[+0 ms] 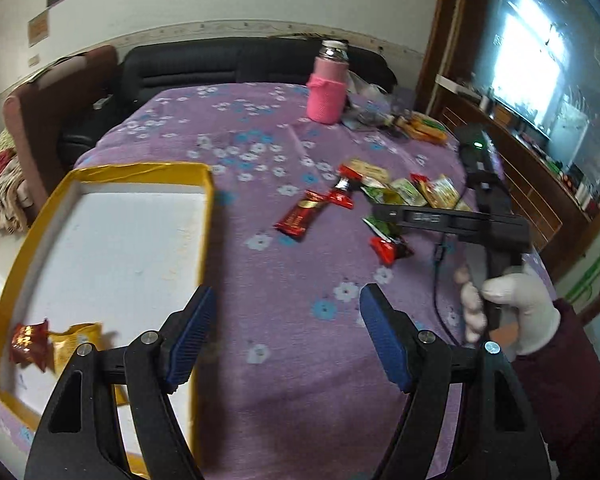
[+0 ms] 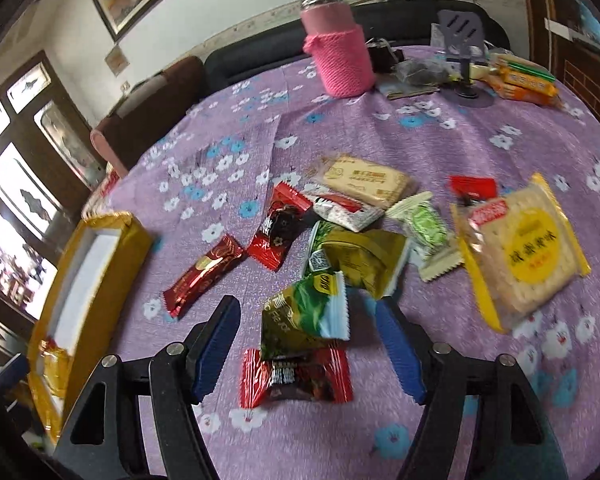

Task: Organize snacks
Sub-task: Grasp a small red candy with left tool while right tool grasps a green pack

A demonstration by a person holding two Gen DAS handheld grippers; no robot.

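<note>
A gold-rimmed box [image 1: 210, 200] with a white floor lies on the purple flowered cloth at the left; it also shows in the right wrist view [image 2: 112, 264]. A red snack [image 1: 28, 338] and a yellow snack [image 1: 78, 340] lie in its near corner. My left gripper [image 1: 286, 326] is open and empty over the box's right rim. Several loose wrapped snacks lie on the cloth. My right gripper [image 2: 306, 338] is open, just above a green packet [image 2: 304, 312] and a red candy [image 2: 296, 376]. A red bar [image 2: 204, 274] lies left of them.
A pink-sleeved bottle [image 2: 340, 56] stands at the far side, with a small stand [image 2: 464, 40] and biscuit packs [image 2: 524, 80] to its right. A large yellow cracker pack [image 2: 524, 248] lies at the right. A black cable [image 1: 438, 280] trails from the right gripper.
</note>
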